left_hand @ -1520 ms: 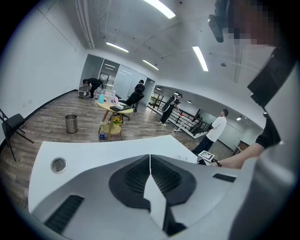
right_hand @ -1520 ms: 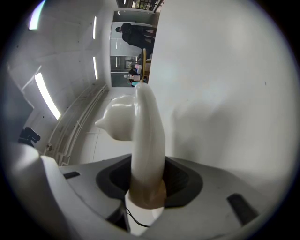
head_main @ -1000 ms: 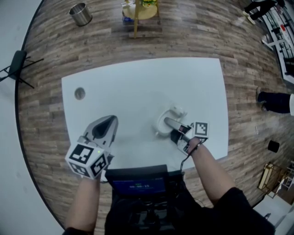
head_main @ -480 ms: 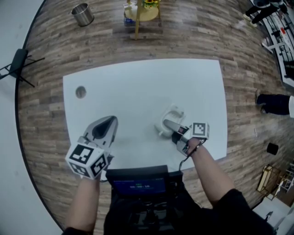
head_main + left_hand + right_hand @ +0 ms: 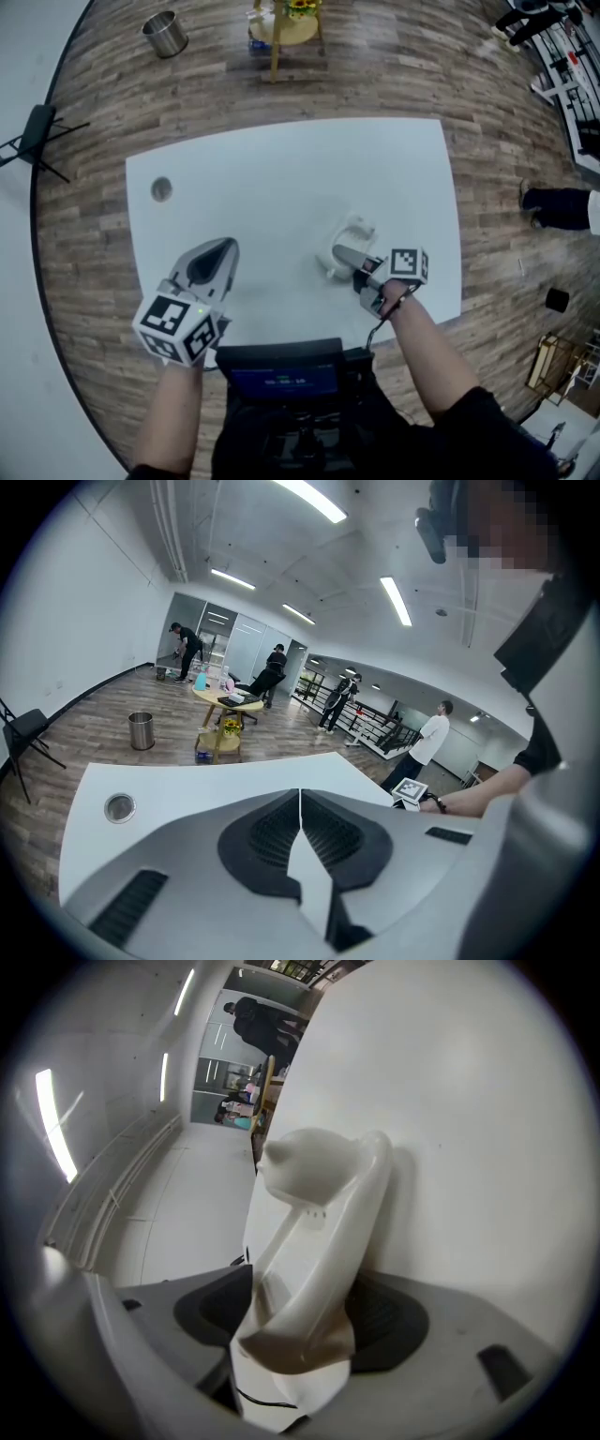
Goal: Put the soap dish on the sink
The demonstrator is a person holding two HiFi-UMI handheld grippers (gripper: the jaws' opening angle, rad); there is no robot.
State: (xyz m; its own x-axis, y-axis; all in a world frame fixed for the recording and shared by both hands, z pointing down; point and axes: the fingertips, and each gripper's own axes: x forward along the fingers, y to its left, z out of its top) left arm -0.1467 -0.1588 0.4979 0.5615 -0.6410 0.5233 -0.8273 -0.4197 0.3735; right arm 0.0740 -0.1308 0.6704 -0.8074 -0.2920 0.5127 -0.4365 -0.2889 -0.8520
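Over right of centre in the head view: moulded white plastic soap dish (image 5: 345, 236) down on the flat white desk (image 5: 281, 178), right claw (image 5: 356, 261) just behind it toward the bottom edge. Just been spreading those jaws. Now wide apart, with the dish between them in the right gripper view and dark pads showing on both sides of it. Reads as a release, not a pinch. Can't fully rule out a pad brushing the far side of the plastic, though.

Compared with a second ago, dish in pretty much the same spot, so no drag-along from the opening. Left claw (image 5: 214, 261) parked at lower left, jaws pressed together on nothing, well apart from the action.

No actual sink basin anywhere in view, just the desk with a small round metal insert (image 5: 161, 190) at upper left, so guessing desk top as the stand-in. Meaning for the task: placement basically done. Only thing left by the look of it: backing the right claw straight off without nudging the dish.
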